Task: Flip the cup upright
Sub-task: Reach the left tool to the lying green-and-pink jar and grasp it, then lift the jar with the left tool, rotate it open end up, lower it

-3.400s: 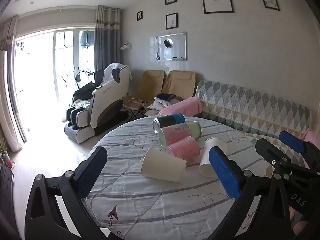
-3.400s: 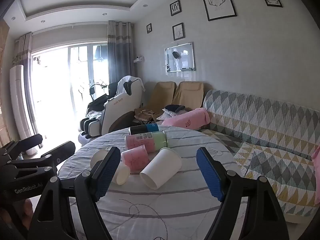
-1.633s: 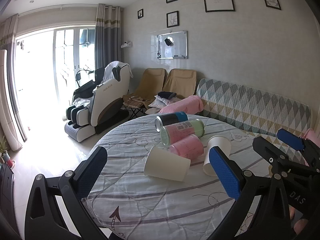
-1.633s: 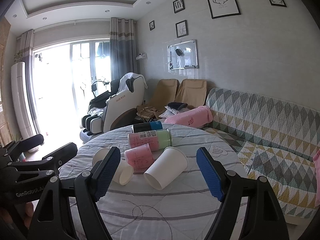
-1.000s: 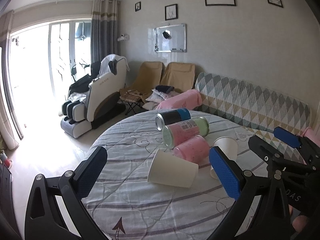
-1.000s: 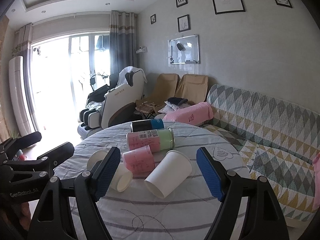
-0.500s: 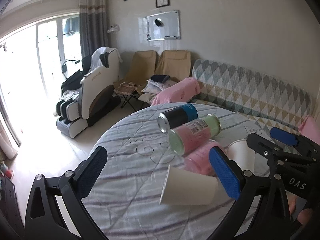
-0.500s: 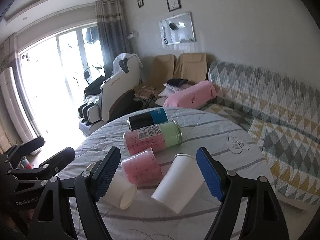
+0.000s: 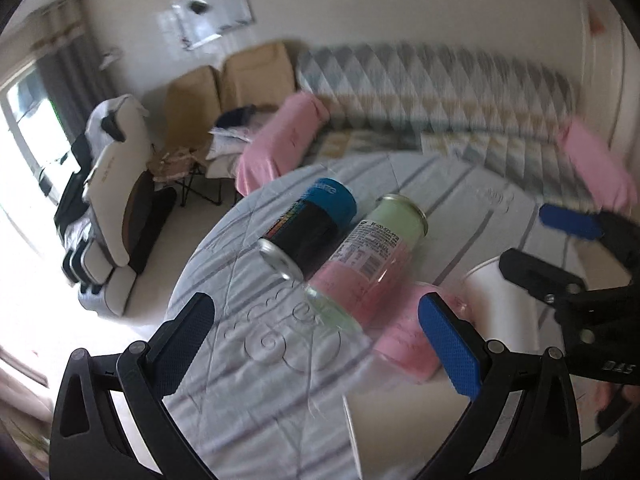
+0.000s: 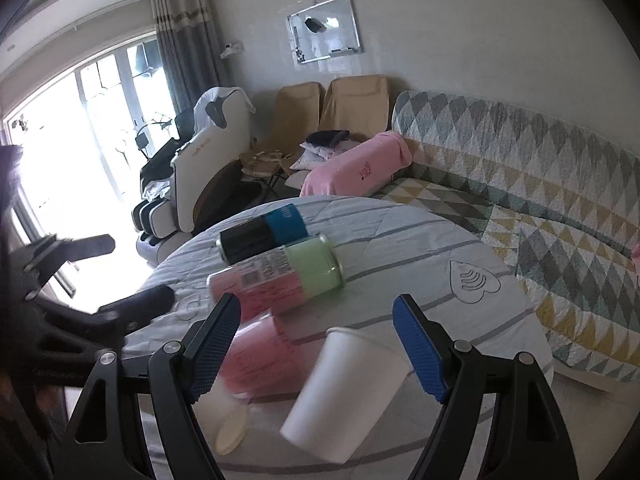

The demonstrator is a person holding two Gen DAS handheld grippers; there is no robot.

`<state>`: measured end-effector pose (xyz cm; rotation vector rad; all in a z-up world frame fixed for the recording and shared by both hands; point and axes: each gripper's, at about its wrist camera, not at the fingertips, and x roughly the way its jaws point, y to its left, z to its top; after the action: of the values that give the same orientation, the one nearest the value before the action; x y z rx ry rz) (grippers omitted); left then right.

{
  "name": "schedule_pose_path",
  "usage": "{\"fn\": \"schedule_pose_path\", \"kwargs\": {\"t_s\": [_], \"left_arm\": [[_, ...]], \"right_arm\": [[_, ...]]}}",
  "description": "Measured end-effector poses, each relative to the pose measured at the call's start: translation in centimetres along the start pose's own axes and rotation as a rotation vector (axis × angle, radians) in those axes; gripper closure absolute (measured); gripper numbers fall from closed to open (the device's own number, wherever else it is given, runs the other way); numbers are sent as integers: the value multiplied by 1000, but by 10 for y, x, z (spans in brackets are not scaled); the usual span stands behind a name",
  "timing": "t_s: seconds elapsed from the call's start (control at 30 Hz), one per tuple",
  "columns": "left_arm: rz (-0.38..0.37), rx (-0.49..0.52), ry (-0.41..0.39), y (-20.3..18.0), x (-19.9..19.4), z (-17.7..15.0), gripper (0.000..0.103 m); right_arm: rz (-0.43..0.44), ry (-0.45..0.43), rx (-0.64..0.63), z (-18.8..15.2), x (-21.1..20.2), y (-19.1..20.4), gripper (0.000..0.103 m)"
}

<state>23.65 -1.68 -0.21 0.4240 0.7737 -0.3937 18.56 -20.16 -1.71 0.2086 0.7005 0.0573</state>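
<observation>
Round table (image 10: 420, 240) under quilted striped cloth. 2 white paper cups lie on their sides: right cup (image 10: 352, 392), smooth and tapered, between the spread blue textured pads of the right gripper (image 10: 316, 344), untouched; left cup (image 9: 396, 436) beside the left gripper (image 9: 316, 340), its jaws apart, empty. Pink cup (image 10: 260, 360), pink-green can (image 10: 288, 276), black-blue can (image 10: 264, 238) lie alongside.

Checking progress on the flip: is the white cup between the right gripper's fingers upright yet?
No. The white cup lies tipped on its side on the table.
</observation>
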Motion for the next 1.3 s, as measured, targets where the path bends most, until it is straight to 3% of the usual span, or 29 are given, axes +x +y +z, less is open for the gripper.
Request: {"fn": "schedule_pose_path", "kwargs": {"t_s": [0.37,0.47,0.6,0.9,1.0,1.17,1.3], "left_arm": [[-157,206,240,-36,79,62,0],[-134,270,265,-45,92,71,0],[-161,330,325,-54,112,80,0],[-172,449,481,-84,151,76,1],[-171,447,503,-87,160,77,10],[-175,436,552,-90,177,77,12],[-183,410,567,-88,182,76,28]], "right_arm": [[-58,72,22,17,36,-33,23],[-79,101,20,23,49,-41,23],[-95,115,29,29,58,-50,23],[-83,192,55,28,79,-66,23],[-78,201,57,25,82,-67,23],[-66,212,60,23,84,-70,23],[-63,215,62,22,84,-70,23]]}}
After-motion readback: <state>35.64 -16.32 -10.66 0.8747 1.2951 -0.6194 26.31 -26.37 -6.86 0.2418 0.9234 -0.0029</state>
